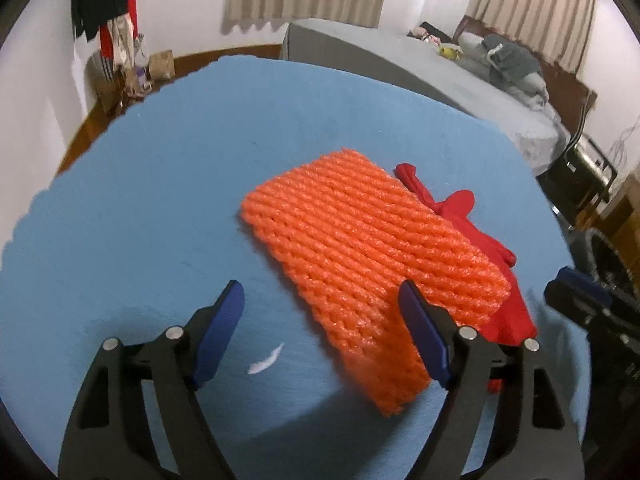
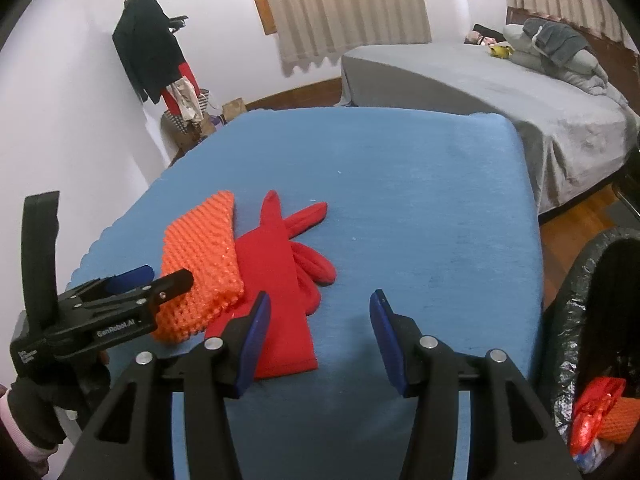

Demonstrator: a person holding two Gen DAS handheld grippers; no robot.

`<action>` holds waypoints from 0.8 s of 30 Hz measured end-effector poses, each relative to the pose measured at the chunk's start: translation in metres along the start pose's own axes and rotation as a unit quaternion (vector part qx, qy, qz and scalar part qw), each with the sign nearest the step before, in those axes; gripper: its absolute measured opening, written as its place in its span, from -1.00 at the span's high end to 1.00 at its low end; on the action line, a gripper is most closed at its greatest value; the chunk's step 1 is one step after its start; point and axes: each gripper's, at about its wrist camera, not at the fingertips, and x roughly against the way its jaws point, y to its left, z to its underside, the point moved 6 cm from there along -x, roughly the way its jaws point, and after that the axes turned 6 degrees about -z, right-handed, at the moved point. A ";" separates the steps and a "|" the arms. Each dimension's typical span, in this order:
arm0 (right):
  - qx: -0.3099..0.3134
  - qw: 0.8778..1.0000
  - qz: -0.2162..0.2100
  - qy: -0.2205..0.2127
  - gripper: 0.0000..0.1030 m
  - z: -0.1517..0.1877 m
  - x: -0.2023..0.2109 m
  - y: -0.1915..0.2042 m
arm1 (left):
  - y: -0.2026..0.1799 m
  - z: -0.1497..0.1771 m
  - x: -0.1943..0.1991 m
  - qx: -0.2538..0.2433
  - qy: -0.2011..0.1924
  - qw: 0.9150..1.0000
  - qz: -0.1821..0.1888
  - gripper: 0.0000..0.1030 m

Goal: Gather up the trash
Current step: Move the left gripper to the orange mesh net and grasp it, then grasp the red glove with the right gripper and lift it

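Observation:
An orange foam net sleeve [image 1: 368, 256] lies on the blue table [image 1: 160, 208], partly over a red glove [image 1: 452, 208]. A small white scrap [image 1: 266, 360] lies near the table's front. My left gripper [image 1: 320, 320] is open, its right finger just over the sleeve's near end. In the right wrist view the sleeve [image 2: 200, 260] and the glove [image 2: 280, 280] lie left of centre, with the left gripper [image 2: 160, 278] beside the sleeve. My right gripper [image 2: 318, 332] is open and empty above bare table, its left finger next to the glove's cuff.
A black-lined trash bin [image 2: 592, 320] stands at the table's right edge, holding red and orange trash [image 2: 600, 420]. A grey bed [image 2: 500, 92] is behind the table. A coat rack with clothes [image 2: 156, 52] stands by the left wall.

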 end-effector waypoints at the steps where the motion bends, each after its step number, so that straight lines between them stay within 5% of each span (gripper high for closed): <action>1: 0.001 1.000 0.001 0.000 0.01 0.001 -0.001 0.001 | -0.002 0.000 0.000 -0.002 -0.001 1.000 0.007 -0.25; 4: 0.003 1.000 0.003 0.003 0.01 0.005 0.000 0.002 | -0.015 0.002 0.003 -0.011 -0.002 0.999 0.040 0.33; 7: 0.003 1.000 0.004 0.004 0.01 0.007 0.001 0.004 | -0.019 0.003 0.004 -0.005 -0.004 0.999 0.053 0.57; 15: 0.005 1.000 0.008 -0.007 -0.21 0.004 0.006 0.010 | -0.006 -0.007 0.039 -0.019 -0.060 0.997 0.035 0.63; 18: 0.009 1.000 0.009 -0.009 -0.57 0.001 0.003 0.015 | 0.009 -0.010 0.048 -0.031 -0.064 0.997 0.017 0.62; 24: 0.000 1.000 0.016 -0.002 -0.78 -0.004 -0.019 0.022 | 0.032 -0.007 0.048 -0.045 -0.051 0.998 0.006 0.62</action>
